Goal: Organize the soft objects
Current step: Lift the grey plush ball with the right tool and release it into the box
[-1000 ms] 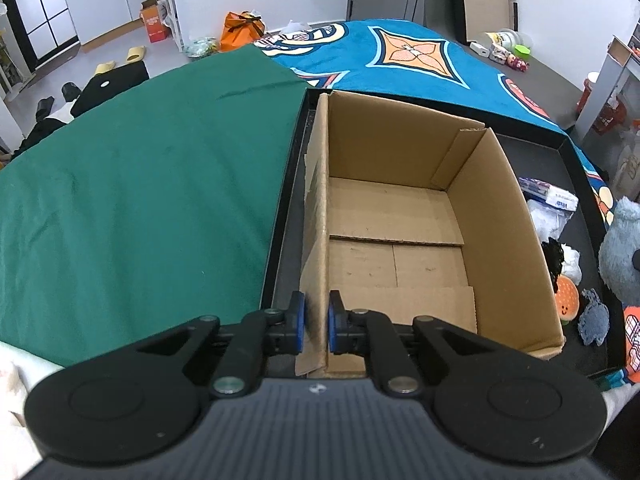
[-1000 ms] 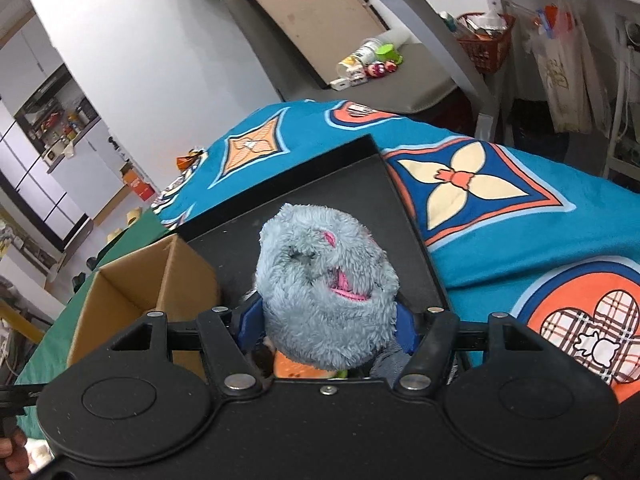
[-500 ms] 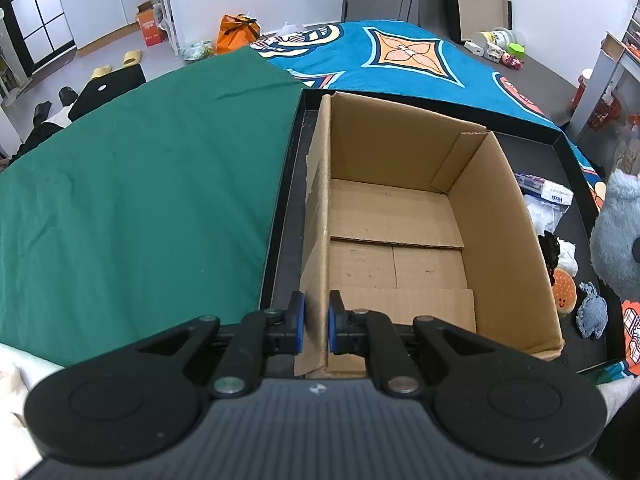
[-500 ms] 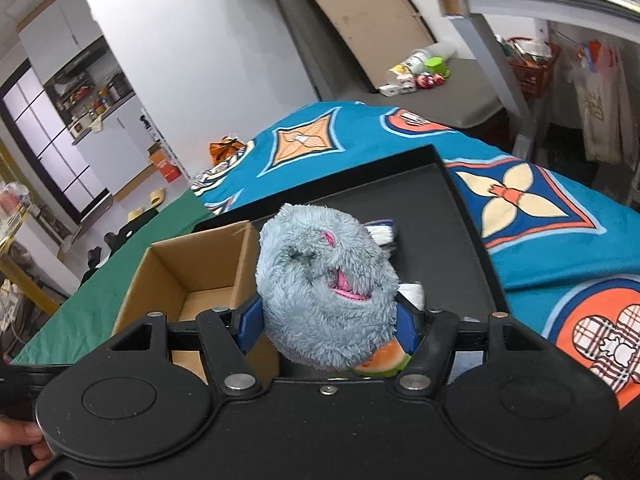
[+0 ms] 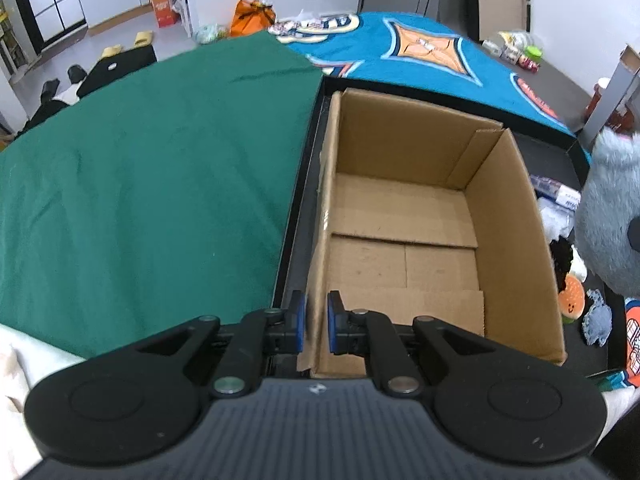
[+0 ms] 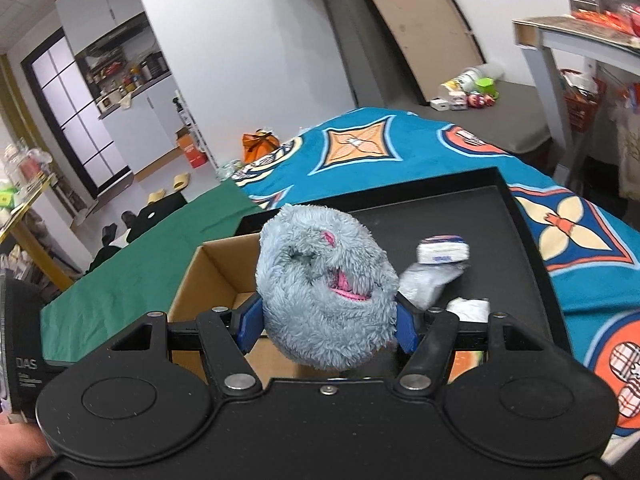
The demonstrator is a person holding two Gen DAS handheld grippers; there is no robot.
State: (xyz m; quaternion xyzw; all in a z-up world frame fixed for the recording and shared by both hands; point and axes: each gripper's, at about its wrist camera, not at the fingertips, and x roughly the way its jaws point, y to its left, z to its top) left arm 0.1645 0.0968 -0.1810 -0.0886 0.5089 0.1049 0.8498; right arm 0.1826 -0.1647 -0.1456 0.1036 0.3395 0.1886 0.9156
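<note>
- The fluffy blue plush toy [image 6: 326, 300] is sitting squeezed between the two blue pads of the right gripper [image 6: 327, 326], up in the air.
- A second ago the toy was hanging over the black tray [image 6: 472, 216] with the box off to the side. Now it is coming near the right wall of the cardboard box [image 5: 400, 216], and the box is showing right behind it.
- In the left view the toy is getting bigger at the right edge, so it is moving closer to the box.
- This is looking like the carrying step, with the drop into the box coming next.
- The left gripper [image 5: 317, 326] is pinching the left wall of the box with its jaws nearly closed, and it is staying just as it was. It is holding the box steady.
- The box is looking empty inside, so this may be the first toy going in.
- More soft things are waiting on the tray beside the box: a small orange burger toy [image 5: 571, 300], a little blue-gray toy [image 5: 598, 318] and a white packet [image 6: 442, 250].
- A green cloth [image 5: 152, 184] is lying to the left of the tray, and a blue patterned blanket [image 6: 400, 152] is lying behind it.
</note>
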